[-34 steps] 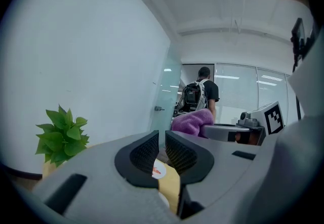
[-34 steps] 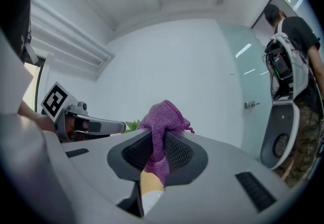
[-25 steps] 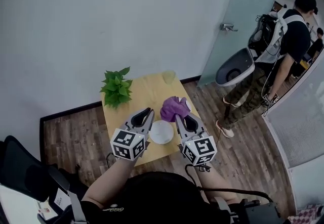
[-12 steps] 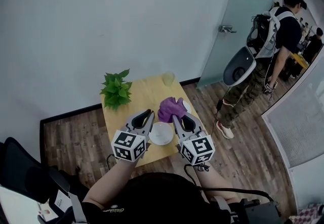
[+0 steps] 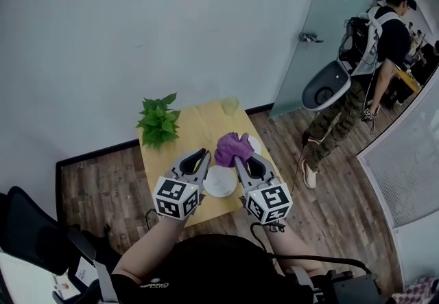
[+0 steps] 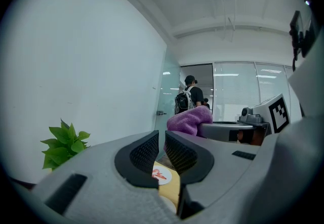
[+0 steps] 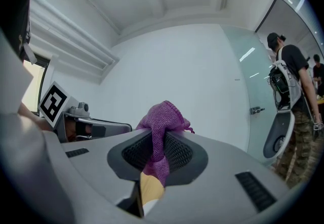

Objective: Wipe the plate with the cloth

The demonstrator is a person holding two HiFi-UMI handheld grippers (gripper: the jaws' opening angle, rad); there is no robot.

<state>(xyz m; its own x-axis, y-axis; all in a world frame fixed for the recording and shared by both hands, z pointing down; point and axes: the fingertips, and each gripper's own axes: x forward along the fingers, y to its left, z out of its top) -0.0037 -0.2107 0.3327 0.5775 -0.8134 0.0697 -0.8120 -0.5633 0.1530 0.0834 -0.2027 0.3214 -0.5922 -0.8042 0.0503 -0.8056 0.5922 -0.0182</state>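
The right tongs (image 5: 241,158) are clamped on a purple cloth (image 5: 232,147). The left tongs (image 5: 201,153) have their jaws almost together with nothing between them. Both forearms reach forward side by side from the bottom of the head view, the marker cubes nearest the body and the jaws pointing away over a small wooden table (image 5: 188,132). A white plate (image 5: 219,182) lies on the table between the two tongs, and the cloth bunches just beyond its far rim.

The right gripper view shows the cloth (image 7: 161,123) pinched in a fold between the ribbed pads of the right tongs (image 7: 158,140), its tuft standing above them. The left gripper view looks through the thin slit of the left tongs (image 6: 161,140) to a strip of tabletop, with the cloth (image 6: 190,119) off to the right. Only the head view shows the leafy plant (image 5: 158,119) and the pale cup (image 5: 229,105) at the table's far side.

Against a second ago, both hands keep nearly the same pose and the cloth sits slightly further left. The person with the backpack (image 5: 374,55) has moved further right.
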